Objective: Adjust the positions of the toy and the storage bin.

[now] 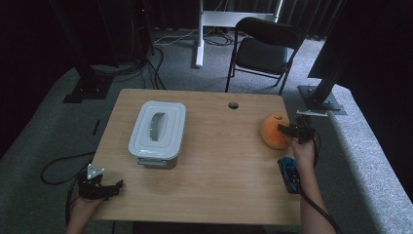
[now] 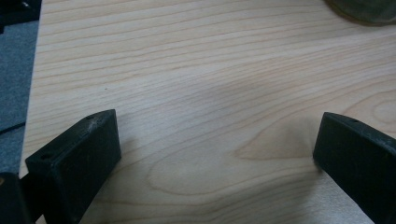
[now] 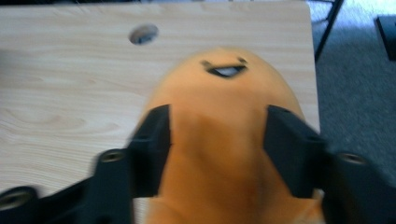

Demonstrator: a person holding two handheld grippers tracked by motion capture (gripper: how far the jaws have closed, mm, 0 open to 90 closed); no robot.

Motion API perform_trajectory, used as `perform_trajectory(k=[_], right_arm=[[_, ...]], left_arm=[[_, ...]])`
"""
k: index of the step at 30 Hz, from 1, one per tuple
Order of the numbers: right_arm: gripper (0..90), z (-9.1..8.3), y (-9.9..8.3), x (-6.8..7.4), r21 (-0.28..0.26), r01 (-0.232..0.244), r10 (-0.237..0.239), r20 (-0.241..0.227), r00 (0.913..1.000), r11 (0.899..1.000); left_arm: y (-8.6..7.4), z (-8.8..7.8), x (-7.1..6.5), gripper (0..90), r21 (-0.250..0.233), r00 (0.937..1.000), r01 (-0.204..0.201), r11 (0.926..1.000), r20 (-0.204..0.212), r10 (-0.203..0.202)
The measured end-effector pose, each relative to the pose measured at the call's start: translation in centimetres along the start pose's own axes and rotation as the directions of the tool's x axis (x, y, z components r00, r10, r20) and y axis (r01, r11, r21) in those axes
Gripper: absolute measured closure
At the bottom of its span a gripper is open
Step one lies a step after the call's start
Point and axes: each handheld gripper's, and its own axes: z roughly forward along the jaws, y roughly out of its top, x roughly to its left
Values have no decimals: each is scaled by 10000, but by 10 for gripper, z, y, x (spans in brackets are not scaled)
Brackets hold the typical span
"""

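right gripper (image 3: pixel 217 135): jaws part-spread, one on each side of toy, over its near end; pads at or just off the surface, real squeeze not confirmed, frame blurred
right gripper, high view (image 1: pixel 291 130): at table's right edge, tips on toy's right flank
toy (image 3: pixel 224 121): orange, soft, egg-shaped, small dark face mark near its far end; lying on table
toy, high view (image 1: pixel 273 131): right side of table, near right edge, well apart from box
left gripper (image 2: pixel 217 140): jaws wide apart, nothing between, bare wood under them
left gripper, high view (image 1: pixel 109 187): near-left corner of table, low over the wood, grey plate on top, pointing right
box (image 1: pixel 158 129): grey-white, rectangular, lid on, handle recess in lid centre; left-centre of table, just beyond left gripper, not touching it
car (image 1: pixel 290 174): small, blue, near right edge, close beside right forearm; contact with sleeve not readable
table (image 1: pixel 219 170): light wood, round cable hole (image 1: pixel 233 105) near far edge
hole, right gripper view (image 3: pixel 143 33): beyond toy, up-left of it
chair (image 1: pixel 265 51): dark, folding, on carpet past table's far edge
floor: grey carpet, cables trailing at left and far side
hands: one on each gripper, forearms in from near edge
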Motion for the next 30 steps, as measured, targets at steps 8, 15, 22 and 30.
perform_trajectory(k=[8,15,22,30], right_arm=[[123,-13,0,40,-837,1109,-1169,-708,9906,9903],[123,-8,-4,84,-1161,2445,-2584,-1248,9579,9627],[123,3,-10,117,-1747,2624,-2921,-1740,9404,9490],[125,25,-15,152,-1527,3128,-3383,-1884,9220,9375]], left_arm=[[6,1,-2,12,-4,9996,-88,10000,281,88],[17,-1,-3,12,-227,9992,-396,9990,-19,395],[34,3,0,12,-515,9982,-543,9972,-276,529],[50,20,1,12,-620,9980,-521,9967,-395,497]])
